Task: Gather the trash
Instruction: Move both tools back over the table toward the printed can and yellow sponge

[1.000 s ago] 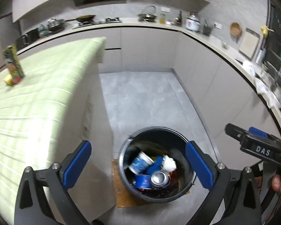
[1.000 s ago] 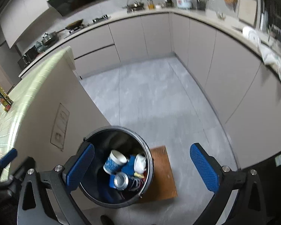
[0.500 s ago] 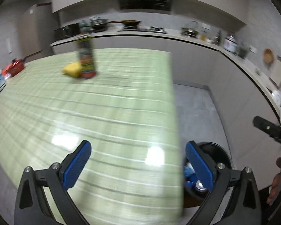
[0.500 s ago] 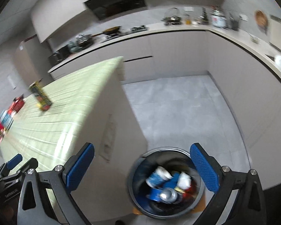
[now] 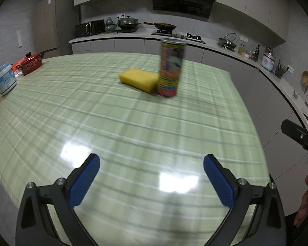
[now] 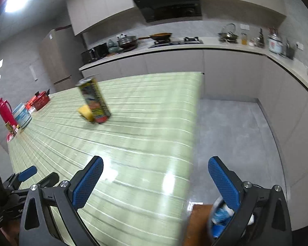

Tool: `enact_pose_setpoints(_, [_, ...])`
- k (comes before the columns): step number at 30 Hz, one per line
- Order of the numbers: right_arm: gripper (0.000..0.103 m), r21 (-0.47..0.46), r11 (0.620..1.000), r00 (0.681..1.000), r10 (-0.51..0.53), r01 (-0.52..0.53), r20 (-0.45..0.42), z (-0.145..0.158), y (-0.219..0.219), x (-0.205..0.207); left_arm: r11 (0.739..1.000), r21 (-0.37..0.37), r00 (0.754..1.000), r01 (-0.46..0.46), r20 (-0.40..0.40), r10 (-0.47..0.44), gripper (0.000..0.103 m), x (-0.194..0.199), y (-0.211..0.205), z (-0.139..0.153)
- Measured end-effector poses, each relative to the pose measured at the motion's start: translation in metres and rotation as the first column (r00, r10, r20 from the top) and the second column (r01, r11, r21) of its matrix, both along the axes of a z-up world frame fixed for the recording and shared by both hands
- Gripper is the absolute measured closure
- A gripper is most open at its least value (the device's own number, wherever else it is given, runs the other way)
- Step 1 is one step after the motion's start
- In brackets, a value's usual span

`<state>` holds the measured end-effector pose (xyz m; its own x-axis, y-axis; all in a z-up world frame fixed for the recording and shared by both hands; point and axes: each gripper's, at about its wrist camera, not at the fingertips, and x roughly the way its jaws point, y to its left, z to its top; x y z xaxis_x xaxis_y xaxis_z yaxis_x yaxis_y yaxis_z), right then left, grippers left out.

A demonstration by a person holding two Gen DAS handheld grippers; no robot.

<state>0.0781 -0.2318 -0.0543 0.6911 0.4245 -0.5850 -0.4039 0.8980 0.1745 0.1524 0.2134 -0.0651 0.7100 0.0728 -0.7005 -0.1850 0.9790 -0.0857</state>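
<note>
A tall printed can (image 5: 170, 67) stands upright on the green checked tabletop (image 5: 113, 127), touching a yellow sponge (image 5: 138, 79) on its left. My left gripper (image 5: 152, 181) hovers open and empty over the near part of the table, well short of the can. From the right wrist the same can (image 6: 94, 100) and sponge (image 6: 85, 111) appear far ahead to the left. My right gripper (image 6: 156, 182) is open and empty over the table's right edge. The trash bin (image 6: 221, 219) with blue and white trash shows partly behind its right finger, on the floor.
A blue-and-white tub (image 5: 5, 79), a red pot (image 5: 30, 65) and a red flask (image 6: 5, 110) stand at the table's far left. Grey counters with cookware line the back and right. Grey floor (image 6: 232, 135) lies right of the table. A wooden mat (image 6: 197, 223) lies under the bin.
Both grippers swung up from over the trash bin to the tabletop. The can and sponge now sit near the middle of the left wrist view. Both jaws stayed open and empty.
</note>
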Motion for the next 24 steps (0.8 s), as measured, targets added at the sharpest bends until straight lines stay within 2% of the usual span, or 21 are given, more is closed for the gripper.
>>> enact_pose_setpoints(2, [0.001, 0.017, 1.000, 1.000, 0.003, -0.003, 0.014, 0.002, 0.026, 0.002, 1.000, -0.010, 1.000, 0.012, 0.004, -0.012, 0.002, 0.010, 0.018, 0.000])
enact_pose_setpoints(7, [0.014, 0.033, 0.999, 1.000, 0.010, -0.010, 0.017, 0.006, 0.078, 0.015, 0.998, -0.041, 0.999, 0.045, 0.009, -0.045, 0.006, 0.033, 0.056, 0.002])
enact_pose_setpoints(13, [0.015, 0.031, 0.999, 1.000, 0.007, -0.007, 0.012, 0.005, 0.128, 0.032, 0.995, -0.043, 0.996, 0.088, -0.008, -0.089, 0.007, 0.059, 0.092, -0.002])
enact_pose_setpoints(24, [0.019, 0.005, 1.000, 1.000, -0.001, 0.001, -0.008, -0.010, 0.204, 0.080, 0.992, -0.066, 0.993, 0.108, -0.028, -0.110, 0.008, 0.103, 0.150, -0.011])
